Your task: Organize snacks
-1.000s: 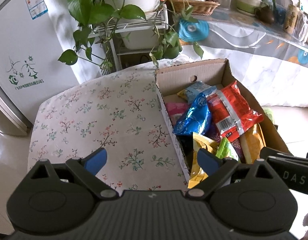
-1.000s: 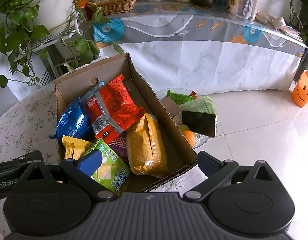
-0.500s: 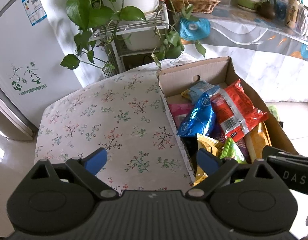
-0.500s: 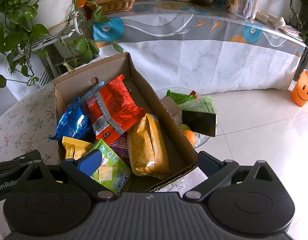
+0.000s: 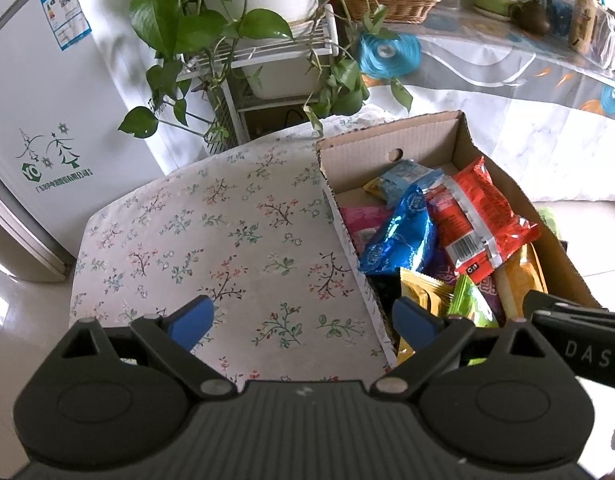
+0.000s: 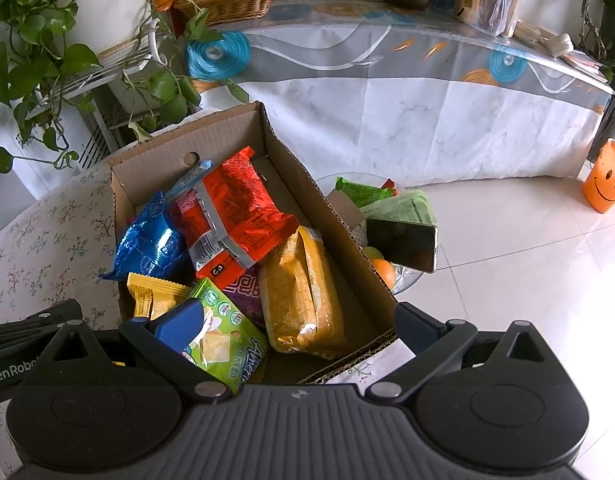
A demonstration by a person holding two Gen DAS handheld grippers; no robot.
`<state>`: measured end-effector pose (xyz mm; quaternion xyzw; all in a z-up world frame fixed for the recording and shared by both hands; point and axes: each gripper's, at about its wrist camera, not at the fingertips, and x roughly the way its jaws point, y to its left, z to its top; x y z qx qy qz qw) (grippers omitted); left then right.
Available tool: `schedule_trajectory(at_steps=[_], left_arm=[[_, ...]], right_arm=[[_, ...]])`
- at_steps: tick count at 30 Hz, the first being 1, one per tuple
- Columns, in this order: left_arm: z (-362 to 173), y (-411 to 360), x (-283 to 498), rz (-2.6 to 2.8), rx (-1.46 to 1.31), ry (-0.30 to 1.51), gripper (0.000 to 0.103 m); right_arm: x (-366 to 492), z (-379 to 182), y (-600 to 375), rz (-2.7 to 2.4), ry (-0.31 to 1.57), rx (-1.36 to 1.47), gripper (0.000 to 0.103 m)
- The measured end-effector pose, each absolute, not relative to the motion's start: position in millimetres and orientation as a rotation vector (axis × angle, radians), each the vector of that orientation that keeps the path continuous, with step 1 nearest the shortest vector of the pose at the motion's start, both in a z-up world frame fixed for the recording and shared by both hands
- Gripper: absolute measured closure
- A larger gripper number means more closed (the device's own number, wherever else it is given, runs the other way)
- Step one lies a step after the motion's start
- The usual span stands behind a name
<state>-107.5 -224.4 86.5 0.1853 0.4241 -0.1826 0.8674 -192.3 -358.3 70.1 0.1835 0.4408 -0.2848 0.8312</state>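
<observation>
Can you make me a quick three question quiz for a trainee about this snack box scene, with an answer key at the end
1. True or false: the right gripper is open and holds nothing.
2. Which packet lies highest in the cardboard box: A) red packet, B) green cracker packet, C) yellow-orange packet?
3. What covers the table beside the box, under the left gripper?

Key:
1. True.
2. A; it rests on the blue packet and others.
3. A floral tablecloth.
</observation>
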Motion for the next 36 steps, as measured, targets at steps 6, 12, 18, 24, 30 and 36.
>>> schedule_trajectory(at_steps=[6, 12, 18, 24, 30, 36], left_arm=[[84.5, -224.0, -104.6, -0.382, 0.392, 0.892, 0.007], [82.9, -222.5, -103.2, -0.385, 0.406, 0.890, 0.007], [81.2, -218.1, -101.9, -0.385, 0.411, 0.889, 0.007], [77.4, -207.3, -98.0, -0.383, 0.410, 0.900, 0.007], [75.7, -199.4, -93.4, -0.373, 0.407, 0.903, 0.007], [76.3, -191.2, -89.0, -0.385, 0.398, 0.911, 0.007]], right_arm=[[-188.7, 69.3, -356.9, -0.604, 0.943, 0.382, 0.000], [-185.7, 68.5, -354.4, -0.600, 0.952, 0.367, 0.000], [-182.0, 68.0, -351.1, -0.597, 0.960, 0.350, 0.000], [-176.3, 67.0, -344.0, -0.581, 0.972, 0.319, 0.000], [-170.1, 67.5, -335.9, -0.568, 0.980, 0.302, 0.000], [-164.5, 67.9, -329.0, -0.563, 0.980, 0.290, 0.000]])
